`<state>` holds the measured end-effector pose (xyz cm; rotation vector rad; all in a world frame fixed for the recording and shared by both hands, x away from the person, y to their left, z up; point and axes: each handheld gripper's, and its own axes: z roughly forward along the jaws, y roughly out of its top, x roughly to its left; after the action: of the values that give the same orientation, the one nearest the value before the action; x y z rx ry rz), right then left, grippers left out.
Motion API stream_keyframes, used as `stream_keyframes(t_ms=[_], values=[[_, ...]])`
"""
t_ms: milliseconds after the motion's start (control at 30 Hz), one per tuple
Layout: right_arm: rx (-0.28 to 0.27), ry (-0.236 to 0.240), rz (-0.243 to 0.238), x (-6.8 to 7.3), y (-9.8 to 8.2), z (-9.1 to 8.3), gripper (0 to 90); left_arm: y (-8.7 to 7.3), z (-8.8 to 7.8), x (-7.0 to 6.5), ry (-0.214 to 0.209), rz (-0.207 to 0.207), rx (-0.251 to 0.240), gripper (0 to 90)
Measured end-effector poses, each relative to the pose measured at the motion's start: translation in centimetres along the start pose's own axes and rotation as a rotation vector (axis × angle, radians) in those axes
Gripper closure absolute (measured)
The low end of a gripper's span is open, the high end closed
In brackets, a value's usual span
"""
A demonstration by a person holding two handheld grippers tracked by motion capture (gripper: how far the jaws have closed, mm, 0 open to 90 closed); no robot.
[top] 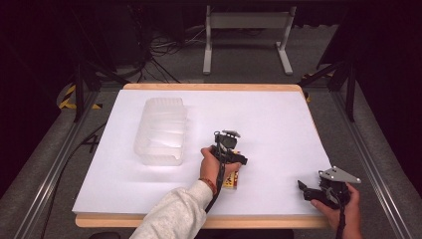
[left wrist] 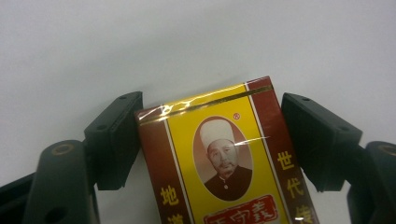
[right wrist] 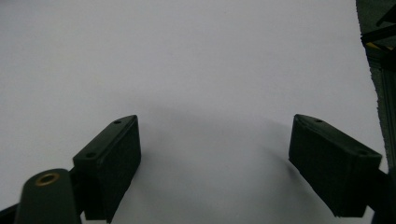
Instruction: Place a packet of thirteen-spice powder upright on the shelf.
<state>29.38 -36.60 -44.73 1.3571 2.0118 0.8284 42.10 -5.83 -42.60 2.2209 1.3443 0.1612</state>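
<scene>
A small yellow and dark red box (left wrist: 219, 158) with gold trim and printed characters lies flat on the white table sheet. My left gripper (left wrist: 210, 135) straddles it, and both black pads (left wrist: 116, 140) touch its long sides. In the high view the left gripper (top: 230, 172) points down onto the box (top: 232, 181) near the table's middle front. My right gripper (top: 302, 190) rests at the front right corner. Its jaws (right wrist: 215, 158) stand wide apart over bare sheet with nothing between them.
A translucent plastic container (top: 161, 132) stands on the left part of the white sheet (top: 278, 124). The table's right edge and a dark floor strip (right wrist: 380, 70) lie close to the right gripper. A grey metal frame (top: 246, 22) stands beyond the far edge.
</scene>
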Motion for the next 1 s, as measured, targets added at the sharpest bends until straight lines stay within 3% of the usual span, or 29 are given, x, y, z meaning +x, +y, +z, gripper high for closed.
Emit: stream_keyframes(t_ms=[167,300,467,733,867,900,933,1000], values=[[0.000,0.001,0.002,0.0,0.0,0.0,16.9,0.0,-0.2,0.4,-0.069,0.037,0.009,27.6],[-0.003,0.003,0.002,-0.1,0.0,0.0,16.9,0.1,-0.9,0.6,-0.080,0.069,-0.019,28.2],[-0.004,0.003,0.000,-0.1,0.0,0.0,16.9,0.2,-3.8,1.2,-0.077,0.136,-0.142,29.2],[-0.005,-0.003,-0.003,0.0,0.0,0.0,16.6,-0.2,-9.4,4.7,-0.065,0.090,-0.338,31.0],[-0.012,-0.008,-0.025,0.2,0.0,0.0,16.6,-1.2,-12.9,6.5,-0.043,0.112,-0.462,31.7],[-0.014,-0.010,-0.032,0.3,0.0,0.0,16.6,-1.2,-12.9,6.5,-0.043,0.112,-0.462,31.7],[-0.014,-0.010,-0.032,0.3,0.0,0.0,16.6,-1.5,-13.6,6.9,-0.052,0.118,-0.497,31.7],[-0.015,-0.013,-0.045,0.5,0.1,0.0,16.3,-2.1,-15.2,7.9,-0.004,0.153,-0.560,31.8]])
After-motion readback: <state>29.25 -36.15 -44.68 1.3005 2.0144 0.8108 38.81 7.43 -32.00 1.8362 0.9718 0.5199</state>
